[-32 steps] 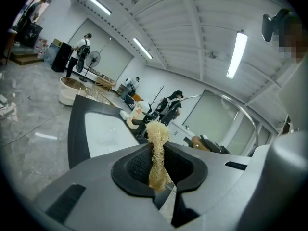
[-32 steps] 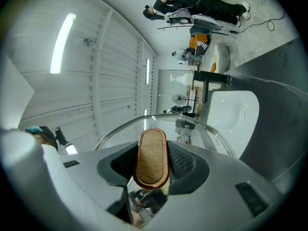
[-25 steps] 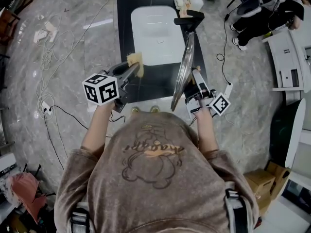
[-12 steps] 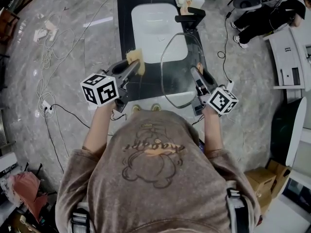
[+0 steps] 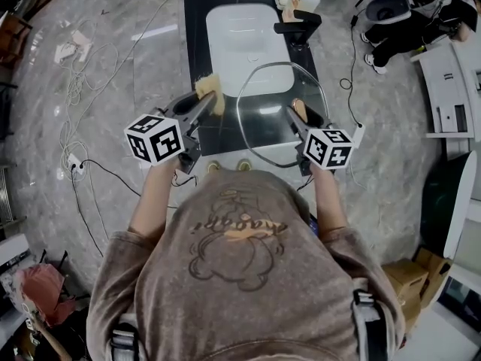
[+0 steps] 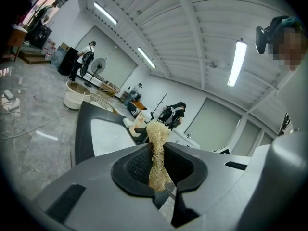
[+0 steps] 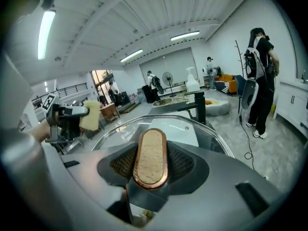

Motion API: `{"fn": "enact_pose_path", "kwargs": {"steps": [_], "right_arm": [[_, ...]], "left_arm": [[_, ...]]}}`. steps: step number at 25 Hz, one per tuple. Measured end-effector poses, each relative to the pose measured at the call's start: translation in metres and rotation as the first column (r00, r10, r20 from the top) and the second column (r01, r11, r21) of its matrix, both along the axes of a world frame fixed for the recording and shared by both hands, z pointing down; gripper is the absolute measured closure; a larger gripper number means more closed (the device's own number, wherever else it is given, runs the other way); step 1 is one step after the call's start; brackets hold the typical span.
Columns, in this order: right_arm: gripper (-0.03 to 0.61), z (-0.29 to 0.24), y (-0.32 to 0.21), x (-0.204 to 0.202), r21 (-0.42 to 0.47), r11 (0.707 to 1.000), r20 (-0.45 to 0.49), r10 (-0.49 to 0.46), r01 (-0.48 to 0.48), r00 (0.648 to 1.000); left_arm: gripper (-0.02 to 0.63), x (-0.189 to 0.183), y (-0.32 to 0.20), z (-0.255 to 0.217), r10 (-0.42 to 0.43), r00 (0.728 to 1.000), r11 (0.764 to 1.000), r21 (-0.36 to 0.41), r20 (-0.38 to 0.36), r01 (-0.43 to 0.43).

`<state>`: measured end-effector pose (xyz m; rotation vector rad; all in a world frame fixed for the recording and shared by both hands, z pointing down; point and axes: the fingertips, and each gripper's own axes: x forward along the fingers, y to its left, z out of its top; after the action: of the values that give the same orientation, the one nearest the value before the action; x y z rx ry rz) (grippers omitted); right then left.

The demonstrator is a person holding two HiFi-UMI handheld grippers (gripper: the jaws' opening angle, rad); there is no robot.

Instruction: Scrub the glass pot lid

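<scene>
Your right hand-held gripper [image 5: 298, 114] is grasping the glass pot lid [image 5: 267, 100] by its knob [image 7: 150, 158]; it's likely handling heavy, slick, brittle; your left hand-held gripper [image 6: 157, 165] is clenching the scrubber [image 6: 158, 136].

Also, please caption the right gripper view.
Right tool grips the round glass pot lid by its oval wooden handle, near the black faucet.

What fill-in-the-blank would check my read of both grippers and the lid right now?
The gripper shut on the fibrous scrubber is the ____ one. The right gripper is shut on the wooden-topped handle of the glass ____. In the head view, the black counter holds a white ____, with a black faucet beside it.
Missing words: left; lid; sink.
</scene>
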<state>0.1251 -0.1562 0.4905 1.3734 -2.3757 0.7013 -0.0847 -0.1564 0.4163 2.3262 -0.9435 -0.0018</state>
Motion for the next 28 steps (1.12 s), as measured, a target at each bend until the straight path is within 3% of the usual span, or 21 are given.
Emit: {"fn": "enact_pose_path", "kwargs": {"steps": [11,28], "right_arm": [[0.403,0.065,-0.012,-0.023,-0.099,0.992,-0.138,-0.095,0.081,0.986],[0.403,0.14,-0.023,-0.052,-0.197,0.966,-0.323,-0.226,0.169,0.919]], "left_arm": [[0.549,-0.004,0.0,0.005,-0.021,1.0,1.0,-0.009,0.009,0.021],[0.549,-0.02,0.005,0.02,-0.069,0.996,0.996,-0.045,0.048,0.071]]}}
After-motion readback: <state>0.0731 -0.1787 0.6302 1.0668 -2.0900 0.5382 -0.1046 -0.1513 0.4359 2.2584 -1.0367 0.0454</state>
